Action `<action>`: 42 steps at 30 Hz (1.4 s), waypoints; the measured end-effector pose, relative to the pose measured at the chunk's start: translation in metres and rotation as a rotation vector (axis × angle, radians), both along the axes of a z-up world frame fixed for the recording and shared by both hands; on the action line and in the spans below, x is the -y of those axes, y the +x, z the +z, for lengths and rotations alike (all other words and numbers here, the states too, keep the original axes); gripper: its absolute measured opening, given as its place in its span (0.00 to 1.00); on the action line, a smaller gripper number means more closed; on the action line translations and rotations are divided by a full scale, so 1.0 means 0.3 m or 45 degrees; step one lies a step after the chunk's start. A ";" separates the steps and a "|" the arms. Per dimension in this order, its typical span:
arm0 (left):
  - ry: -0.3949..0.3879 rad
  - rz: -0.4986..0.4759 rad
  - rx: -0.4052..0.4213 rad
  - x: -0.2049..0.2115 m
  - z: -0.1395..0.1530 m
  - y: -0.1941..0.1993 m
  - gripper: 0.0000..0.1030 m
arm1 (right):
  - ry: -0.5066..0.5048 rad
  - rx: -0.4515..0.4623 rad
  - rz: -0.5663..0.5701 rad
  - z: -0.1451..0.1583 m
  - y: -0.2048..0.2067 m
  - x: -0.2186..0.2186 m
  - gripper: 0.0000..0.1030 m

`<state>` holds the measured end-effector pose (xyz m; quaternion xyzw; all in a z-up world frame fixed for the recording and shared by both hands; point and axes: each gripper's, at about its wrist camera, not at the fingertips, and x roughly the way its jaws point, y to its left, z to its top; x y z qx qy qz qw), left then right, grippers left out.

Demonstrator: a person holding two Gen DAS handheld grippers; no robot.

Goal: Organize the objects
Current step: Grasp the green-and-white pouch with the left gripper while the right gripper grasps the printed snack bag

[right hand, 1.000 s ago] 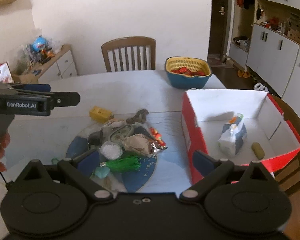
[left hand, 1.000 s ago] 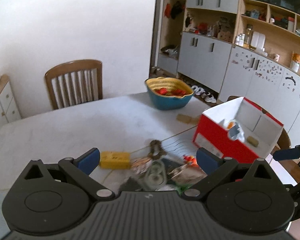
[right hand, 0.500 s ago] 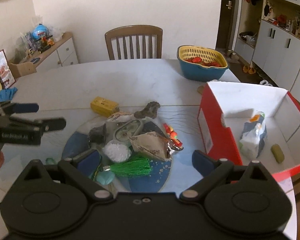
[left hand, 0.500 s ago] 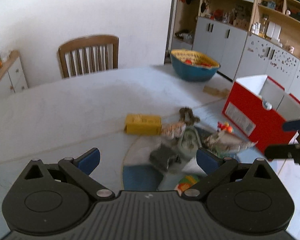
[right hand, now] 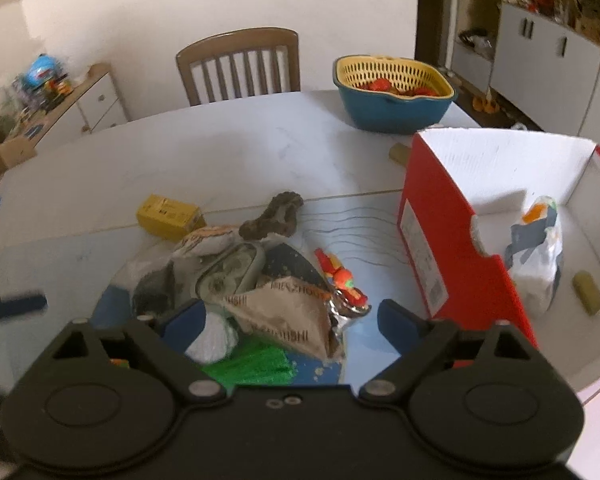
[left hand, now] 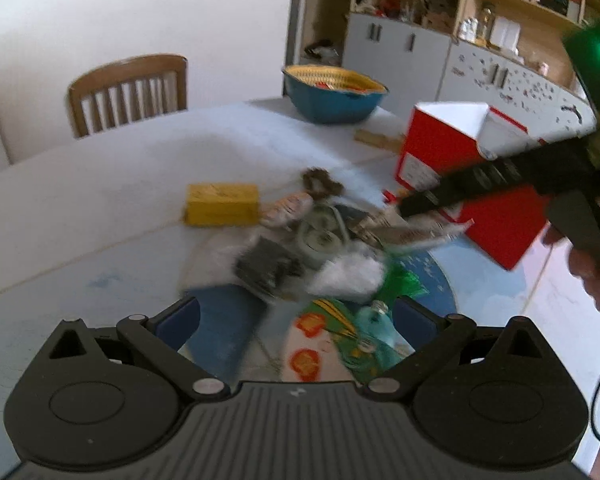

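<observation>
Clutter heaped on a round blue mat [right hand: 324,372], which lies on the white marble-look table [right hand: 220,152] and serves as landmark here.

On the mat: a crumpled brown paper snack bag [right hand: 288,316] at the near centre; a grey oval case [right hand: 228,268] just behind it; a white fluffy ball [right hand: 212,340] and a green tinsel tassel [right hand: 248,368] at the near edge; a red-and-orange toy figure [right hand: 340,276] toward the right edge; a dark blurred lump [left hand: 268,268] on the left part.

Behind the mat: a brown knobbly piece [right hand: 272,216] at its far rim and a yellow rectangular box [right hand: 168,216] just off its far left.

Right of the mat: a red cardboard box with white inside [right hand: 452,264], open on top, holding a white-and-grey bag [right hand: 536,248] and a small olive cylinder [right hand: 588,298].

Far beyond the mat: a blue bowl with yellow mesh basket [right hand: 392,92] of red items, and a wooden chair [right hand: 240,64].

Right gripper [right hand: 290,322]: over the mat's near part, jaws spread wide though just narrowing slightly, the snack bag below and between them, nothing gripped.

Left gripper [left hand: 296,316]: over the mat's near edge, jaws spread wide, empty.
</observation>
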<state>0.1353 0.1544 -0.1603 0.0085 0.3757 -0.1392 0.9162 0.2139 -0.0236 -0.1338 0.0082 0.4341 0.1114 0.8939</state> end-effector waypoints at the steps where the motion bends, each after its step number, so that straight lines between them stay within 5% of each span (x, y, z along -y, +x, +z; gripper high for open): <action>1: -0.001 -0.009 -0.008 0.011 -0.010 0.003 1.00 | 0.012 -0.005 -0.015 -0.004 0.013 -0.002 0.90; 15: -0.050 -0.002 -0.167 0.041 -0.114 0.032 0.99 | 0.110 -0.141 -0.185 -0.100 0.127 0.002 0.76; 24: -0.088 -0.010 -0.164 0.045 -0.109 0.024 0.69 | 0.194 -0.180 -0.193 -0.120 0.117 0.019 0.64; 34: -0.081 0.014 -0.148 0.042 -0.092 0.013 0.59 | 0.207 -0.162 -0.195 -0.113 0.103 0.031 0.48; 42: -0.108 0.029 -0.129 0.033 -0.013 0.005 0.59 | 0.237 -0.145 -0.202 -0.078 0.060 0.066 0.46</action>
